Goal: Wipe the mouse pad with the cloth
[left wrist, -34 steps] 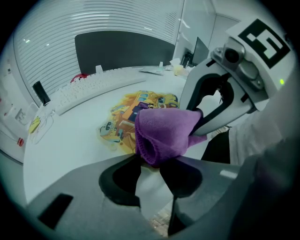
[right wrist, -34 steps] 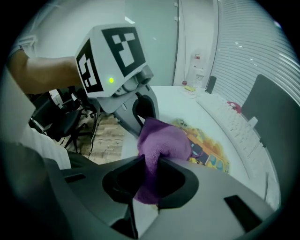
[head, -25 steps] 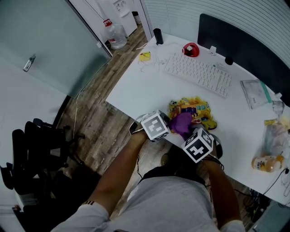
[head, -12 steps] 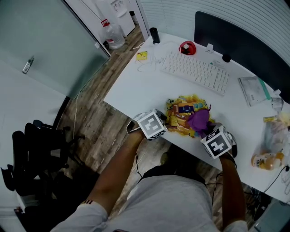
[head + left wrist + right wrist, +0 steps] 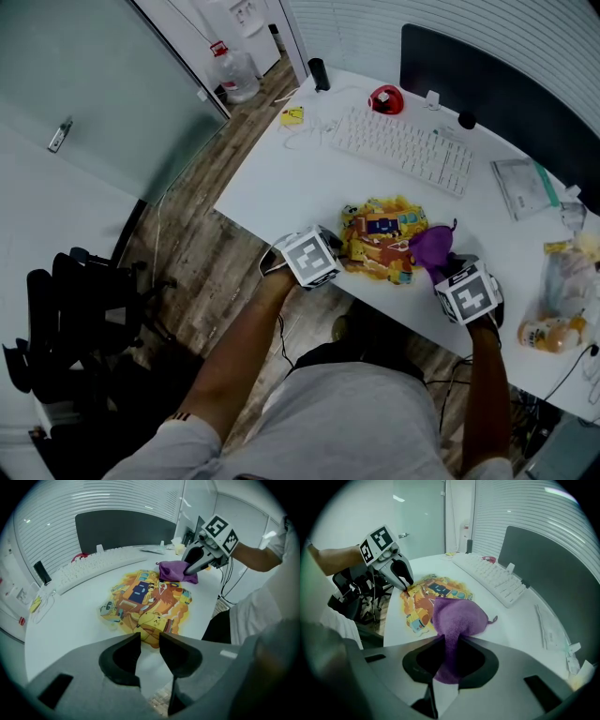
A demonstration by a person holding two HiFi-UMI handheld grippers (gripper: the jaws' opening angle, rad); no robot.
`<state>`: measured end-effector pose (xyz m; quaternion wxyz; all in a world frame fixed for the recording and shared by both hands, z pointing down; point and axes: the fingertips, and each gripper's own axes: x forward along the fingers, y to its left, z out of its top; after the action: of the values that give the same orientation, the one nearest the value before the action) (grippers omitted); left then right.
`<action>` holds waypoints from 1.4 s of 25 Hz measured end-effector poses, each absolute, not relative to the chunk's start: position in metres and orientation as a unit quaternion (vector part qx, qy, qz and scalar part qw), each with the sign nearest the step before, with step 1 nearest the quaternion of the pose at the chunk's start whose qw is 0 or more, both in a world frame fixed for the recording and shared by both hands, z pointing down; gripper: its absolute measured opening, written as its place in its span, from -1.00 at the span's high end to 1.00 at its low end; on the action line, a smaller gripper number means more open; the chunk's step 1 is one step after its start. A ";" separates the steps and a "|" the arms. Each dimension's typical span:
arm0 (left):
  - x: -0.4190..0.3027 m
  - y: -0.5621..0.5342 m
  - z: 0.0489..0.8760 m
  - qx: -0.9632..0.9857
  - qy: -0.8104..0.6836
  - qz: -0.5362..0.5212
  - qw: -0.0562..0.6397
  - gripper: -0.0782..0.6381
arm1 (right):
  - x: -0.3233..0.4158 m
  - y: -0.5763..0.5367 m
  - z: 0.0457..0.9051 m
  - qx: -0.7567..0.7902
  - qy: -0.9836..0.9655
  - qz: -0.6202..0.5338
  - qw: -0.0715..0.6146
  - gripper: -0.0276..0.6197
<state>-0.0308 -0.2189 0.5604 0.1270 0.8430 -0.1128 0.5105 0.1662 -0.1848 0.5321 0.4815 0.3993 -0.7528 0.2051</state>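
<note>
Head view: mouse pad [image 5: 380,246], desk [image 5: 281,183], wood floor [image 5: 211,272]

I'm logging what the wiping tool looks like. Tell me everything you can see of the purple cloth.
The cloth is purple, fuzzy like terry, with a small loop at one edge. It is bunched, not spread. One end is pinched in the right gripper's shut jaws; the rest bulges forward, lying over the mouse pad's edge nearest that gripper and the desk beside it.

Left gripper [image 5: 150,638] fingers [image 5: 123,657] slightly apart at mouse pad [image 5: 145,603] edge.
</note>
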 end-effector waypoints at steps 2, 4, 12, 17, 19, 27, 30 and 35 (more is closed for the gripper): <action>-0.031 -0.219 0.560 0.846 -0.116 0.504 0.131 0.41 | 0.167 -0.185 0.527 0.403 -0.758 0.209 0.468 0.70; -0.031 -0.218 0.559 0.849 -0.121 0.496 0.137 0.41 | 0.165 -0.185 0.520 0.406 -0.766 0.212 0.450 0.70; -0.021 -0.221 0.512 0.891 -0.177 0.400 0.118 0.45 | 0.143 -0.189 0.468 0.429 -0.812 0.200 0.342 0.70; -0.008 -0.228 0.444 0.934 -0.229 0.262 0.078 0.62 | 0.119 -0.195 0.423 0.439 -0.845 0.163 0.258 0.70; -0.005 -0.228 0.415 0.946 -0.247 0.203 0.053 0.67 | 0.110 -0.196 0.404 0.442 -0.857 0.146 0.220 0.70; -0.007 -0.221 0.330 0.954 -0.299 0.035 -0.014 0.73 | 0.079 -0.195 0.337 0.434 -0.892 0.080 0.094 0.70; -0.009 -0.216 0.307 0.951 -0.309 -0.007 -0.025 0.73 | 0.072 -0.192 0.319 0.430 -0.899 0.058 0.061 0.70; -0.010 -0.207 0.283 0.946 -0.320 -0.045 -0.038 0.73 | 0.063 -0.188 0.296 0.420 -0.907 0.027 0.016 0.70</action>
<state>-0.0099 -0.2069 0.2833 -0.0381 0.9456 -0.3199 -0.0450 0.0635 -0.1879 0.2956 0.0162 0.4204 -0.9068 0.0271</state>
